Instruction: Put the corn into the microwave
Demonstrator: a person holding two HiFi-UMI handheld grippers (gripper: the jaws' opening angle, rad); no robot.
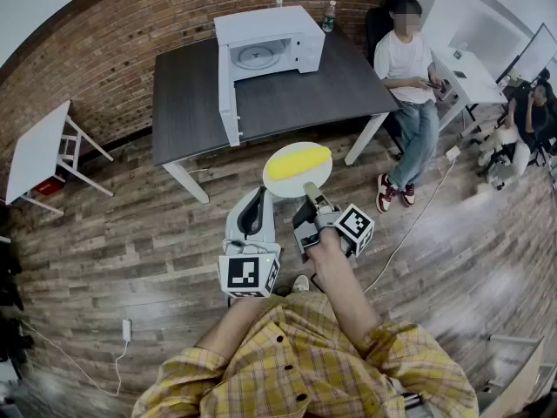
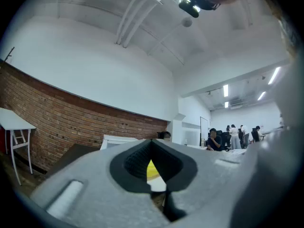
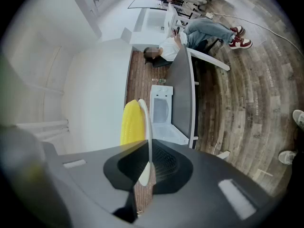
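Observation:
A yellow corn cob [image 1: 298,159] lies on a white plate [image 1: 280,179] held over the wooden floor in front of the dark table [image 1: 287,103]. My right gripper [image 1: 311,192] is shut on the plate's near rim. In the right gripper view the plate [image 3: 148,127] stands edge-on between the pads, with the corn [image 3: 132,125] on its left face. The white microwave [image 1: 270,46] sits on the table with its door [image 1: 228,94] swung open and the glass turntable showing. My left gripper [image 1: 254,212] hovers just left of the plate, shut on nothing.
A person sits on a chair [image 1: 409,68] at the table's right end. A bottle [image 1: 328,14] stands behind the microwave. A small white table [image 1: 39,151] is at the far left, white desks at the right. A cable [image 1: 409,225] runs across the floor.

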